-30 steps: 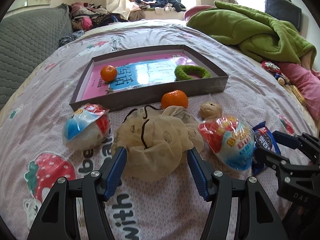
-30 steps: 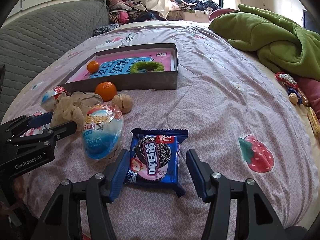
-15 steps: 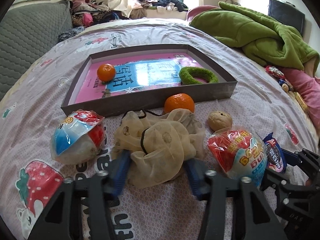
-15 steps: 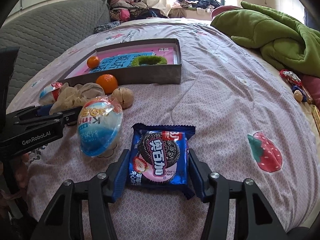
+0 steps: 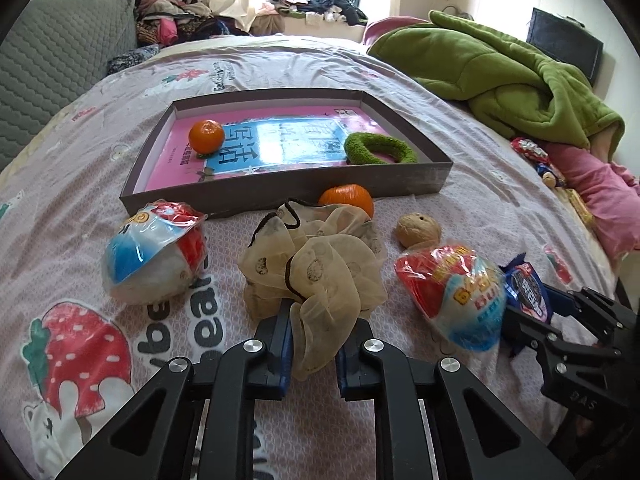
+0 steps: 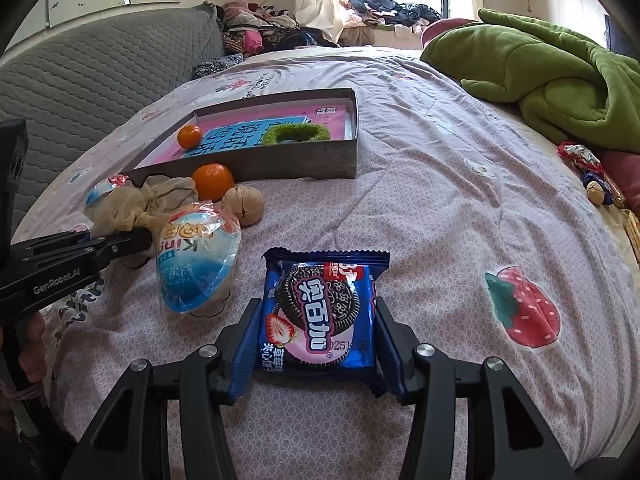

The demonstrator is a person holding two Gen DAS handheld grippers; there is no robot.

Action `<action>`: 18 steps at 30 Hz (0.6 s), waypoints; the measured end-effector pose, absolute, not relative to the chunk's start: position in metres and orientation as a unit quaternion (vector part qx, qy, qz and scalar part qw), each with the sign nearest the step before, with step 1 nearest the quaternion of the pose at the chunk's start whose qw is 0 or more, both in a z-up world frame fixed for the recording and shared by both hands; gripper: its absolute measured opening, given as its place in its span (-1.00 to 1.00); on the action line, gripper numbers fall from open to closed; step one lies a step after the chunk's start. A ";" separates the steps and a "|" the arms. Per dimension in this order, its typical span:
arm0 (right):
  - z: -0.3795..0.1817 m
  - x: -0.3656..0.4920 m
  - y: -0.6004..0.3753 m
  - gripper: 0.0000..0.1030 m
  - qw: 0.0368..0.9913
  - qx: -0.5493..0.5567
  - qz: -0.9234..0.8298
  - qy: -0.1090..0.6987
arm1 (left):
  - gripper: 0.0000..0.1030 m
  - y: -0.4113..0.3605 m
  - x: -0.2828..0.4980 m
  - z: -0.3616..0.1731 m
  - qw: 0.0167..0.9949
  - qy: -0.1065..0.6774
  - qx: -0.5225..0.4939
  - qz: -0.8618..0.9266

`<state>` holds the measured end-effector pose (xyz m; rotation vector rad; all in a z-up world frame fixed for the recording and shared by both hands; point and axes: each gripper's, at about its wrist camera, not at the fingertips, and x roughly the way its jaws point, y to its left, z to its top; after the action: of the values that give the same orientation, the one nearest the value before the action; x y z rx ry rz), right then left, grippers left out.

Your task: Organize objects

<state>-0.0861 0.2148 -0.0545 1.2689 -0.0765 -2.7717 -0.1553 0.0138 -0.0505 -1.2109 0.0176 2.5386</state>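
The left gripper [image 5: 311, 344] is closed on the beige mesh bag [image 5: 316, 268], which lies on the bedspread [image 5: 460, 120] before the shallow box [image 5: 280, 196]. The right gripper [image 6: 316, 344] squeezes the blue cookie packet [image 6: 320, 312] at its sides, right of the wrapped toy egg [image 6: 198, 256].

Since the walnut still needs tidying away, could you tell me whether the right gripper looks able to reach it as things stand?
Probably not yet: the right gripper is closed on the cookie packet, and the wrapped egg toy lies beside the walnut, crowding that side.
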 end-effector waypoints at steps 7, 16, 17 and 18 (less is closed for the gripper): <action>-0.046 -0.083 0.218 0.02 0.040 0.396 -0.917 -0.026 | -0.69 0.008 -0.141 -0.042 0.162 0.004 -0.417 0.894; -0.038 -0.080 0.220 0.02 0.032 0.381 -0.924 -0.026 | -0.69 -0.006 -0.127 -0.026 0.155 -0.004 -0.398 0.904; -0.037 -0.080 0.219 0.02 0.030 0.378 -0.925 -0.026 | -0.69 -0.007 -0.126 -0.025 0.155 -0.004 -0.396 0.905; -0.035 -0.079 0.219 0.02 0.030 0.375 -0.926 -0.024 | -0.69 -0.008 -0.124 -0.024 0.155 -0.004 -0.395 0.906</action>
<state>-0.0791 0.2185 -0.0347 1.1569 -0.0749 -2.8561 -0.1244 -0.0075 -0.0237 -1.1320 -0.0119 2.5948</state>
